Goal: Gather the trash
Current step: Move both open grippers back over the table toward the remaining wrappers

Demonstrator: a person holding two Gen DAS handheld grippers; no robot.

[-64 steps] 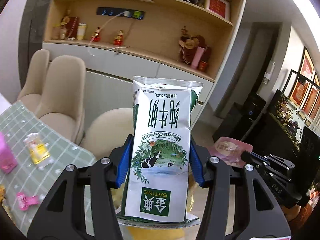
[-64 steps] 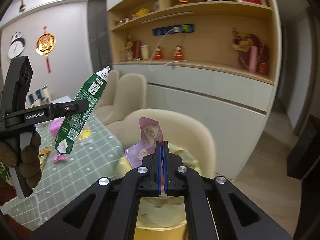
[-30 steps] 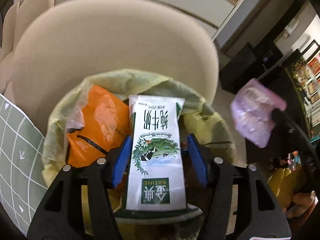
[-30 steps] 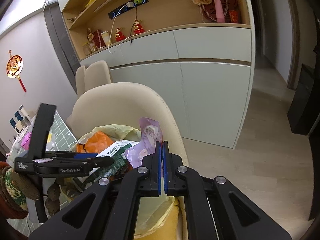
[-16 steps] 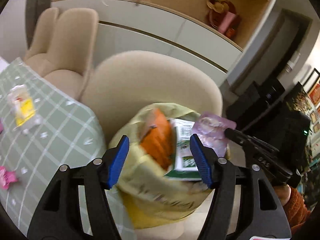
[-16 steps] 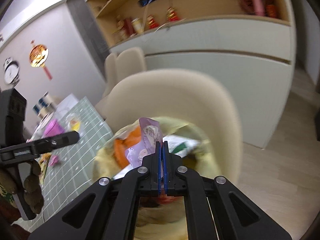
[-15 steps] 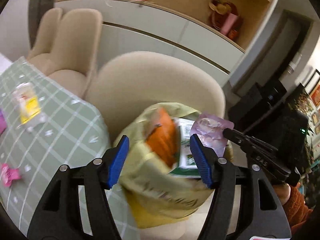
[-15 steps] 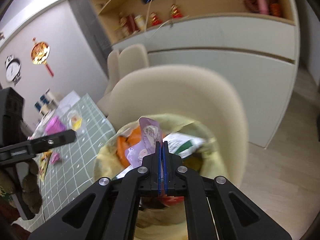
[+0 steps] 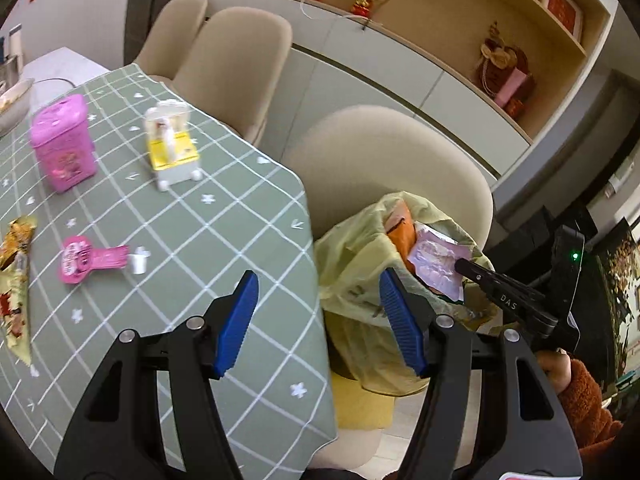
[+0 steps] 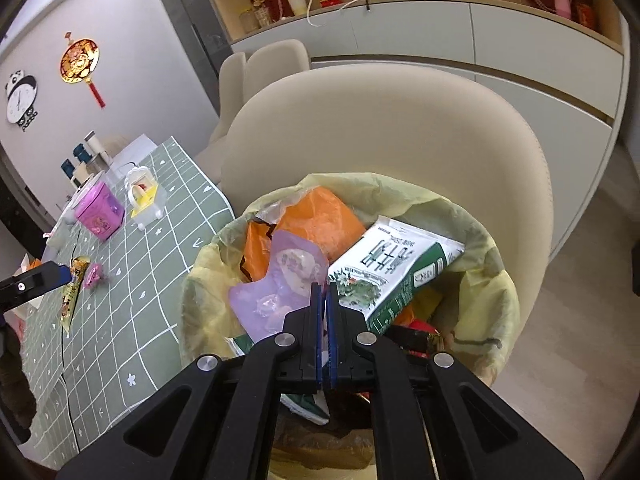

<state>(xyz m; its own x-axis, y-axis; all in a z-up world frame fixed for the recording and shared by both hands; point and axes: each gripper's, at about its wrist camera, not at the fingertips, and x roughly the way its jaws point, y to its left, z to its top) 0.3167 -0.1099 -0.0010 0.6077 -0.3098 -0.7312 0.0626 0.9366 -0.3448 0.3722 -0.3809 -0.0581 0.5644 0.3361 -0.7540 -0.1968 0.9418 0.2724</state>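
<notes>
My right gripper (image 10: 324, 292) is shut on a purple pouch (image 10: 278, 288) and holds it over the yellow-lined trash bin (image 10: 480, 236). The green and white milk carton (image 10: 394, 268) lies in the bin beside an orange bag (image 10: 320, 216). In the left wrist view my left gripper (image 9: 318, 292) is open and empty, above the table edge beside the bin (image 9: 356, 280). The right gripper (image 9: 460, 266) with the pouch (image 9: 434, 260) shows there over the bin. On the green checked tablecloth (image 9: 200, 240) lie a pink wrapper (image 9: 88, 260) and a golden wrapper (image 9: 14, 280).
A pink box (image 9: 64, 152) and a yellow and white toy container (image 9: 170, 152) stand on the table. Beige chairs (image 9: 384, 160) stand behind the bin and along the table's far side. White cabinets and wooden shelves (image 10: 440, 20) line the wall.
My left gripper let the milk carton go into the bin, opened and swung left toward the table. My right gripper moved down over the bin, still holding the purple pouch.
</notes>
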